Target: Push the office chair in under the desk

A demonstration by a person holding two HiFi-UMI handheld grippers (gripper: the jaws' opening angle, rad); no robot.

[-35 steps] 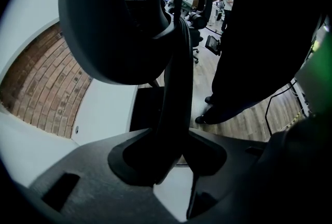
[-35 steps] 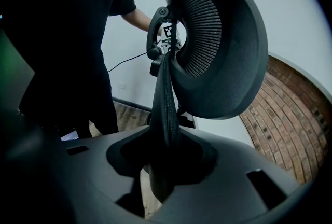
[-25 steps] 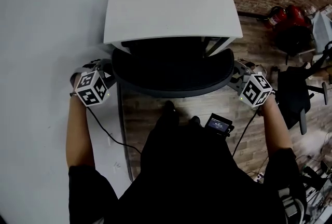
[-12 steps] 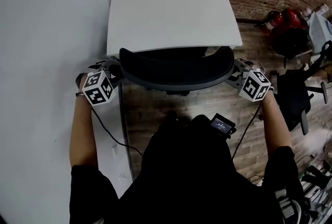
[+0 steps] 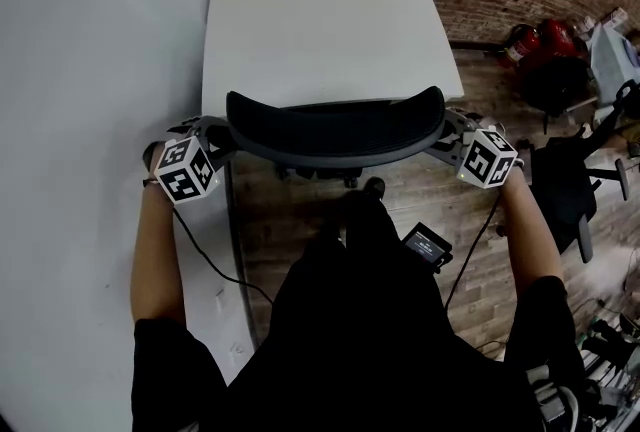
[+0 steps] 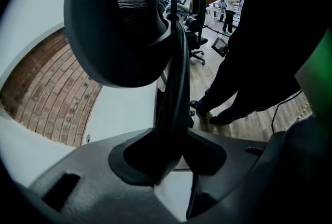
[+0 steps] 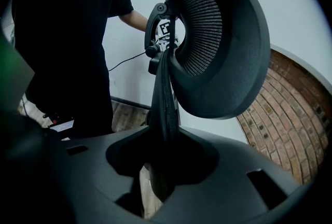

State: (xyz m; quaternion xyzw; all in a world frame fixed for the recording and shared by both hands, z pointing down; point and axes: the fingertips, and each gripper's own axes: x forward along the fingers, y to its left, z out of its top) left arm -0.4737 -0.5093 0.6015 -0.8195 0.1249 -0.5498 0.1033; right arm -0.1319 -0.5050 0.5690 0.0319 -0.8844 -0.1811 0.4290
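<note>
Your left gripper [image 6: 172,153] and right gripper [image 7: 165,158] each pinch the stiff rim of the office chair backrest [image 5: 335,127]; push there, not mesh, should roll easy.

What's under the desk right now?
Only the office chair's backrest shows, at the near edge, with bits of its base below. The white top of the desk covers the seat and everything else beneath.

The office chair's [image 5: 335,128] seat lies hidden beneath the desk [image 5: 320,30].
</note>
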